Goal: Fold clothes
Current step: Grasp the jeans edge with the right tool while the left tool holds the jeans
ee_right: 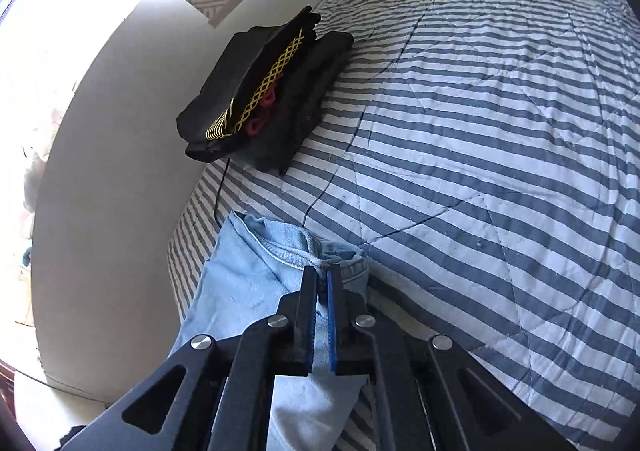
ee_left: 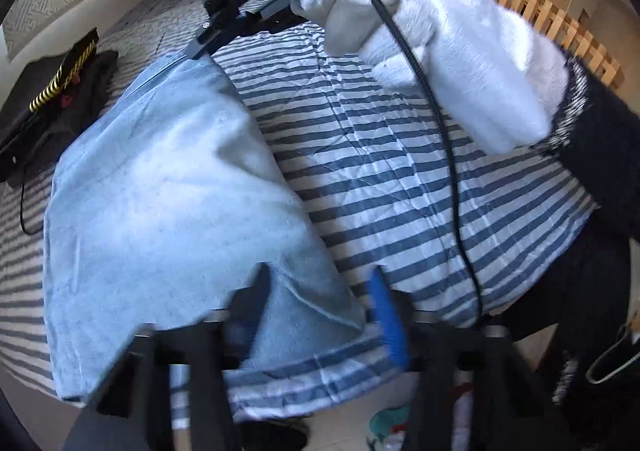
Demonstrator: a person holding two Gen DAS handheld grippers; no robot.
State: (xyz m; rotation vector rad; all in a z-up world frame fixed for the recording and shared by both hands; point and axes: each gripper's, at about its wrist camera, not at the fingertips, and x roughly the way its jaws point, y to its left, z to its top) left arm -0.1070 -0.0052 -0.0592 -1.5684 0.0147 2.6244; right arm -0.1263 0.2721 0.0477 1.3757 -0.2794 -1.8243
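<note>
A light blue garment (ee_left: 168,191) lies spread on the striped quilt (ee_left: 380,171). My left gripper (ee_left: 320,303) stands open over its near hem. The cloth lies between the black finger (ee_left: 260,291) and the blue-padded finger (ee_left: 386,315), and neither pad presses on it. My right gripper (ee_right: 322,279) is shut on the ribbed neckline of the garment (ee_right: 248,279) and holds that edge a little off the bed. In the left wrist view the right gripper (ee_left: 204,47) pinches the garment's far corner, carried by a white-gloved hand (ee_left: 460,31).
A folded stack of black clothes (ee_right: 264,107) with gold trim sits by the white wall (ee_right: 100,171). A black cable (ee_left: 440,131) hangs from the right gripper across the quilt (ee_right: 480,131). A wooden slatted frame (ee_left: 540,7) runs along the bed's far side.
</note>
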